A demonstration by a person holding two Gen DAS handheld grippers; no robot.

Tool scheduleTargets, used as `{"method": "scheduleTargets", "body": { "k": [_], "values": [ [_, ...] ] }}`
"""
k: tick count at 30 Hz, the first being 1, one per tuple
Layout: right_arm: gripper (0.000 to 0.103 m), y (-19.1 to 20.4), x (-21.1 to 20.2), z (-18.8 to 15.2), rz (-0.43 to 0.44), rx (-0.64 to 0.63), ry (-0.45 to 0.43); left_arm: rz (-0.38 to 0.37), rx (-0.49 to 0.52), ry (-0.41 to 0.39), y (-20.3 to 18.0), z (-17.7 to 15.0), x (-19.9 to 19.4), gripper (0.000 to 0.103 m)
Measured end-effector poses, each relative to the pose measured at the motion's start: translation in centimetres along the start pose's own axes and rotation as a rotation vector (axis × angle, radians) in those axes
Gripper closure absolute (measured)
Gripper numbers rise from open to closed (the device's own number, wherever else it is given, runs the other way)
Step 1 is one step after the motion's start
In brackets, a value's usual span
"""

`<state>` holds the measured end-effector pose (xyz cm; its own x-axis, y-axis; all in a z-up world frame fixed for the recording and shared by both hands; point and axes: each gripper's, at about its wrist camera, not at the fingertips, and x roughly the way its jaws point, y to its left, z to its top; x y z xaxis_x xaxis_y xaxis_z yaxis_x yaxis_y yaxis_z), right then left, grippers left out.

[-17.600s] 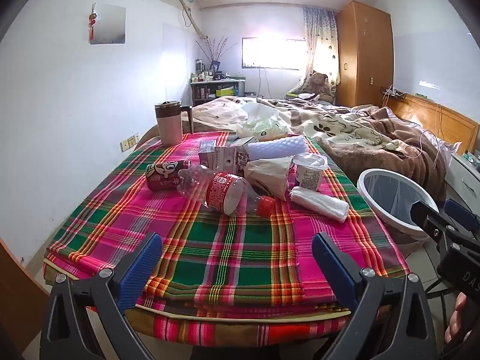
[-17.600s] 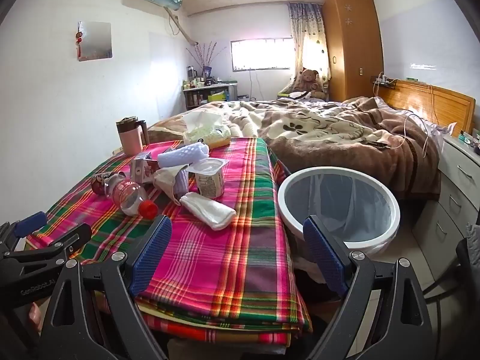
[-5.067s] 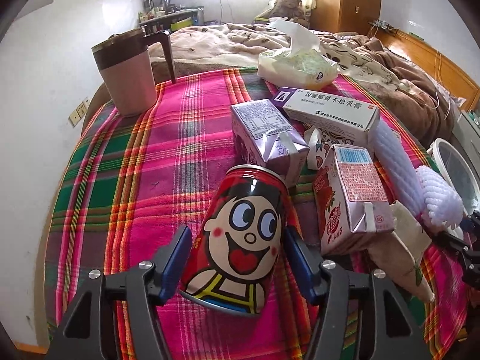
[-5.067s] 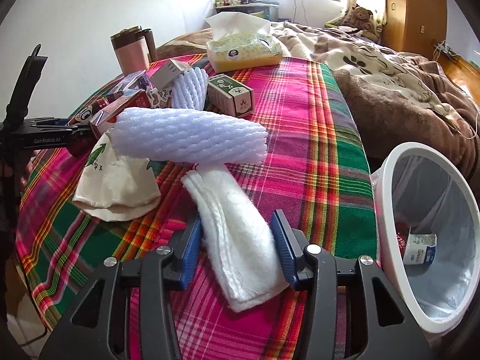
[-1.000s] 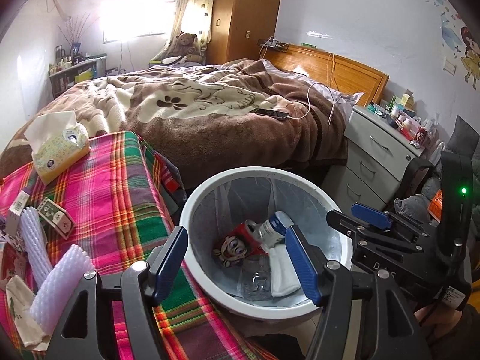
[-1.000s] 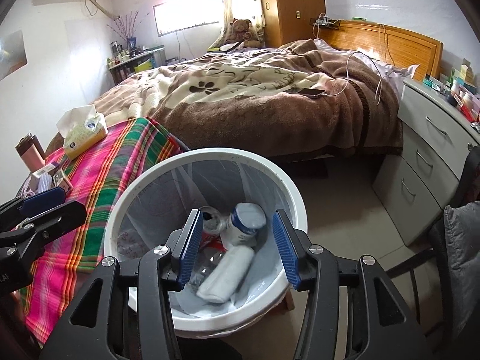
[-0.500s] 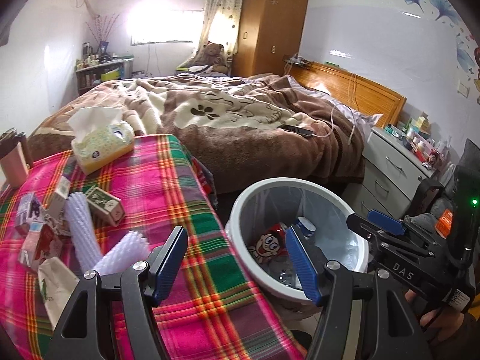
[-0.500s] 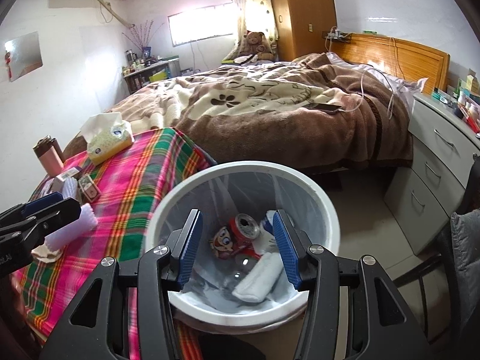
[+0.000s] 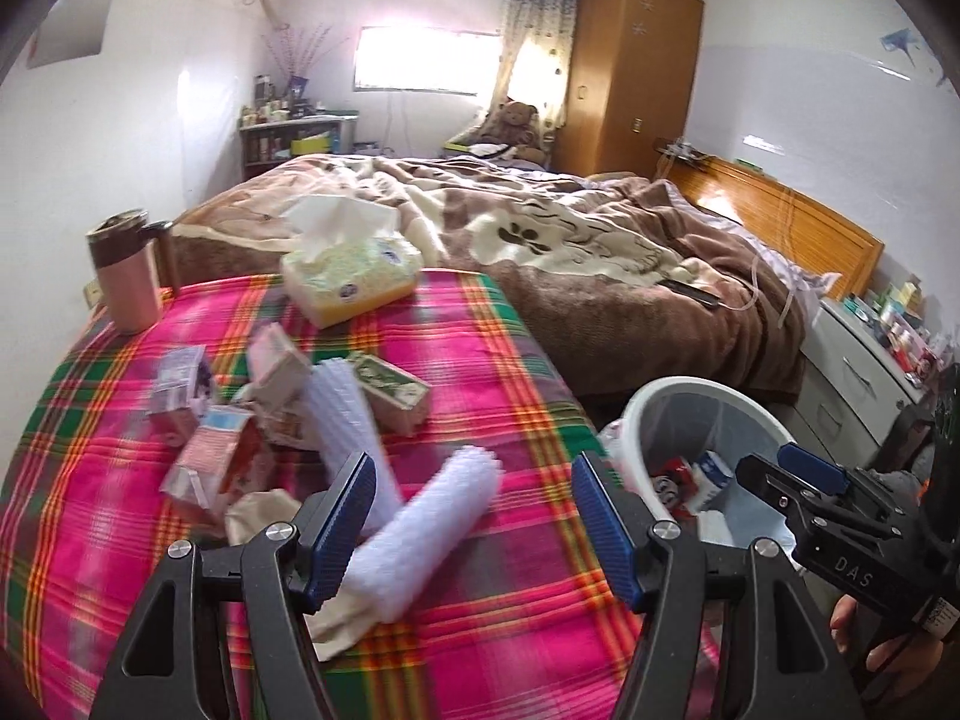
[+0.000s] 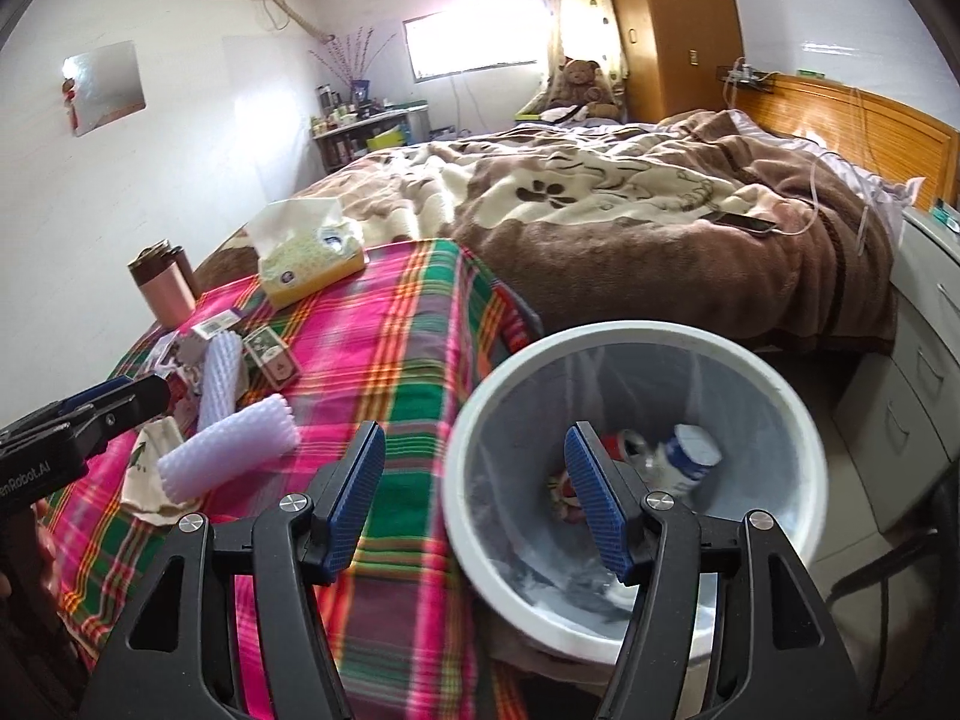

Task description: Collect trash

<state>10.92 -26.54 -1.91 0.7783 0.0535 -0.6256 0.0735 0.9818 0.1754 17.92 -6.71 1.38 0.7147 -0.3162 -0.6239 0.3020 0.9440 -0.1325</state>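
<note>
Right gripper (image 10: 474, 498): ribbed blue pads, jaws opening, nothing between.
Left gripper (image 9: 474, 519): apart, empty.
Bin (image 10: 798, 414): round, white plastic.
Foam sleeve (image 9: 432, 531): knobby, probably soft.

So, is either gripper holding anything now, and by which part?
Nothing is held. The left gripper is open and empty; the right gripper has opening jaws with nothing between them.

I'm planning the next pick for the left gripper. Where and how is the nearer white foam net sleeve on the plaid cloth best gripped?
Probably across its middle, from above. The white foam net sleeve lies flat and slanted on the plaid tablecloth, its low end on a beige paper bag. The left gripper, open and empty, could turn so its fingers straddle the narrow width; the soft foam should squash and hold.
</note>
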Motion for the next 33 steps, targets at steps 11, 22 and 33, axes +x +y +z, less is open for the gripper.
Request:
{"method": "scheduleTargets", "body": {
  "k": [11,22,33],
  "values": [
    [0.039,4.0,2.4,0.3,0.088,-0.028,0.052,0.123,-0.08,0.001,7.6,0.1,-0.3,0.036],
    [0.039,8.5,4.9,-0.6,0.173,-0.038,0.144,0.166,-0.109,0.045,12.6,-0.2,1.4,0.036],
    [0.039,10.7,7.1,-0.5,0.257,0.016,0.191,0.149,-0.095,0.092,13.8,-0.3,3.9,0.036]
  ]
}}
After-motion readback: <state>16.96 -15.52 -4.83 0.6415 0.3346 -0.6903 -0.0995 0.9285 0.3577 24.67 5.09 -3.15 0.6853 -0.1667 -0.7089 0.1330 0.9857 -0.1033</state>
